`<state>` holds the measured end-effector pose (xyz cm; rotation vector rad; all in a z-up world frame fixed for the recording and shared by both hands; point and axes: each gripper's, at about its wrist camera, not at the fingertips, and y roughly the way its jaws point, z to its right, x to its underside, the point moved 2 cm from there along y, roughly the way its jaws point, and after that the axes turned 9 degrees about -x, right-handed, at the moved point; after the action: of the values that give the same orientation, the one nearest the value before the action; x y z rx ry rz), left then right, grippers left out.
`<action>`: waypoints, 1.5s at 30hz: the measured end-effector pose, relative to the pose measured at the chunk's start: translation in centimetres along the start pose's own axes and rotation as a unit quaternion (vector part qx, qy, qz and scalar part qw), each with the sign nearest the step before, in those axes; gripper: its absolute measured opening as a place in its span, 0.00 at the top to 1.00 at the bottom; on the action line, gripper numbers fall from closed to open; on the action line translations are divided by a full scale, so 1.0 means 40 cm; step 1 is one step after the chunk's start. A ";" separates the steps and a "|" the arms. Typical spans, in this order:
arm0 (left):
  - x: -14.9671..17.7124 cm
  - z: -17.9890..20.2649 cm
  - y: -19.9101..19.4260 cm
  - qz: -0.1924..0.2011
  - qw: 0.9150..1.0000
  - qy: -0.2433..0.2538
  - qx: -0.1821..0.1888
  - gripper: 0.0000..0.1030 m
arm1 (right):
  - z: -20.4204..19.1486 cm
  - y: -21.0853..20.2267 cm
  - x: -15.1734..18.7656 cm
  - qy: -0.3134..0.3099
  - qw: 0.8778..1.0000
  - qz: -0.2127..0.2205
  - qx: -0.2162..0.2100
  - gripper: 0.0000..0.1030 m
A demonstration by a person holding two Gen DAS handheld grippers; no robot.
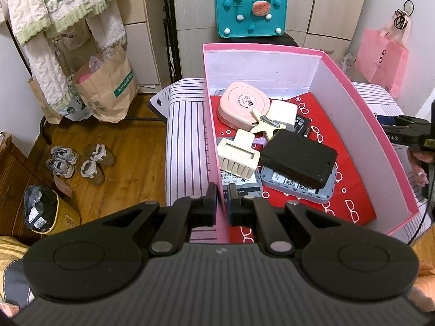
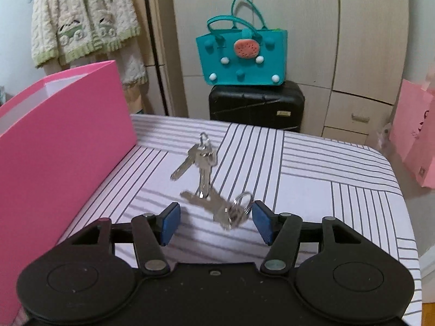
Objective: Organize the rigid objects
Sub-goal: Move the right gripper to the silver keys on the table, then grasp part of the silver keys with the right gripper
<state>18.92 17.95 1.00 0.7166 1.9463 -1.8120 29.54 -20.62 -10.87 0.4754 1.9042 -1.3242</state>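
The near bunch of keys (image 2: 220,207) lies slantwise just ahead of the unclenched, empty right gripper (image 2: 216,224), while the left gripper (image 1: 222,199) pinches the pink box (image 1: 353,100) wall.

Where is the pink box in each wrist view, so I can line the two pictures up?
Left wrist: the pink box fills centre and right, open side up; the left gripper clamps its near-left wall.
Right wrist: its outer wall runs along the left edge.
Shared landmark: the teal felt bag, top centre in both.
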 end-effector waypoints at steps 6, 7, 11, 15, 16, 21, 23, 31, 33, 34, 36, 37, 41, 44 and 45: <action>0.001 -0.001 0.002 -0.001 1.000 -0.001 0.004 0.93 | 0.061 -0.018 0.002 0.066 0.997 0.028 0.004 0.72; 0.002 -0.001 0.002 -0.001 1.000 -0.002 0.004 0.94 | 0.064 -0.020 0.005 0.070 0.997 0.031 0.003 0.72; 0.002 -0.002 0.002 -0.001 1.000 -0.002 0.003 0.94 | 0.044 -0.020 0.013 0.050 0.998 0.035 0.023 0.73; 0.002 -0.002 0.002 -0.001 1.000 -0.002 0.003 0.94 | 0.035 -0.021 0.023 0.037 0.998 0.043 0.023 0.72; 0.002 -0.002 0.002 -0.001 1.000 -0.001 0.003 0.94 | 0.040 -0.023 0.025 0.048 0.997 0.048 0.021 0.72; 0.002 -0.002 0.002 -0.001 1.000 -0.002 0.004 0.93 | 0.041 -0.030 0.028 0.054 0.997 0.052 0.014 0.70; 0.002 -0.002 0.002 -0.001 1.000 -0.002 0.004 0.93 | 0.045 -0.031 0.028 0.063 0.997 0.054 0.002 0.67; 0.001 0.000 0.003 -0.004 1.000 0.001 0.005 0.93 | 0.101 -0.042 0.021 0.162 0.984 0.062 -0.049 0.96; 0.001 0.001 0.003 -0.005 1.000 0.003 0.005 0.93 | 0.089 -0.051 0.011 0.156 0.984 0.056 -0.058 0.96; 0.001 0.001 0.003 -0.005 1.000 0.002 0.005 0.93 | 0.083 -0.057 0.003 0.153 0.985 0.056 -0.064 0.96; 0.001 0.002 0.003 -0.005 1.000 0.002 0.005 0.93 | 0.067 -0.080 -0.018 0.142 0.985 0.062 -0.071 0.96; 0.001 0.003 0.003 -0.005 1.000 0.004 0.005 0.93 | 0.059 -0.093 -0.030 0.136 0.986 0.066 -0.074 0.96; 0.004 0.009 0.005 -0.002 1.000 0.011 0.002 0.93 | 0.001 -0.157 -0.073 0.100 0.988 0.086 -0.086 0.96; 0.003 0.004 0.005 -0.011 1.000 0.012 0.008 0.93 | -0.033 -0.205 -0.115 0.091 0.986 0.097 -0.098 0.96; 0.000 0.001 0.006 -0.014 1.000 0.013 0.011 0.93 | -0.042 -0.221 -0.131 0.091 0.985 0.101 -0.110 0.96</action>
<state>19.07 17.90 0.82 0.7278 1.9658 -1.8516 26.40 -21.98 -1.04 0.6754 2.0621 -0.9541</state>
